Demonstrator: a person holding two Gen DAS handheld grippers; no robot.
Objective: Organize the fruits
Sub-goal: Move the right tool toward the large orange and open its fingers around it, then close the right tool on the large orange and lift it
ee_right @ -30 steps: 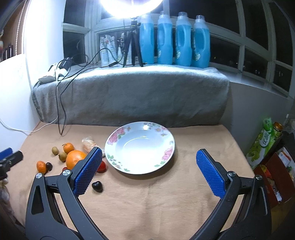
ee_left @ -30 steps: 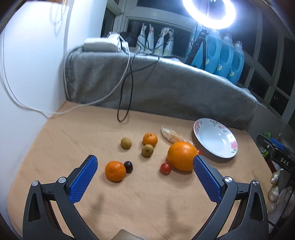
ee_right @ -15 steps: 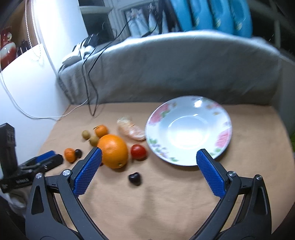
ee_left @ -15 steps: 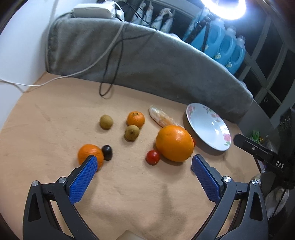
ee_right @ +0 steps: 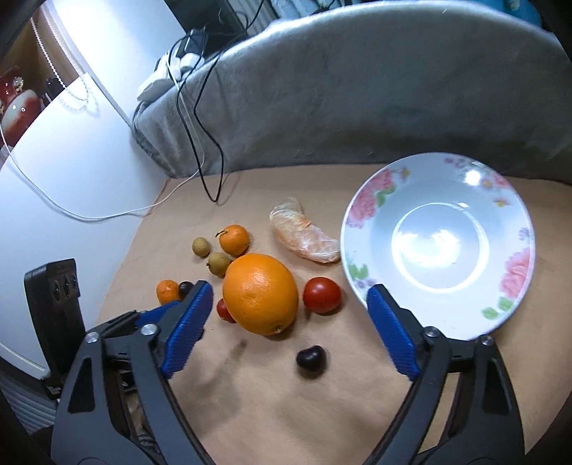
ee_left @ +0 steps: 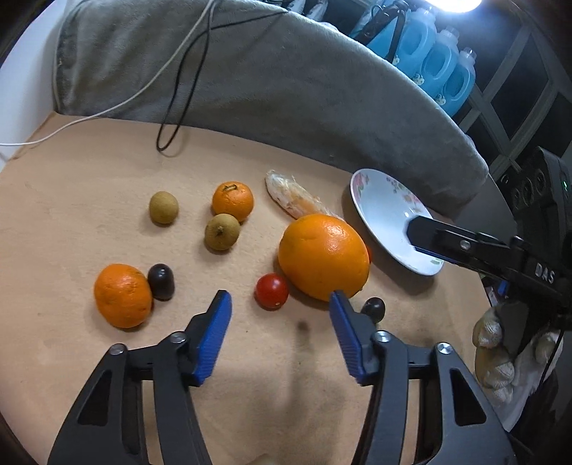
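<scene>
While your left claw (ee_left: 280, 307) hangs wide and empty by the small red cherry tomato (ee_left: 271, 290) | right claw (ee_right: 287, 314) also spread, holding nothing, over the big round orange (ee_right: 260, 293) | white floral ceramic plate (ee_right: 514, 229) bare, fruit all on the tan cloth surface (ee_right: 286, 400)

Tan cloth-covered table (ee_left: 89, 171). Grey blanket (ee_left: 286, 78) draped over ledge at 12 o'clock. White wall (ee_right: 64, 171) at 9 o'clock. Dark window panes (ee_left: 518, 71), bright lamp (ee_left: 457, 3) at 1 o'clock.
</scene>
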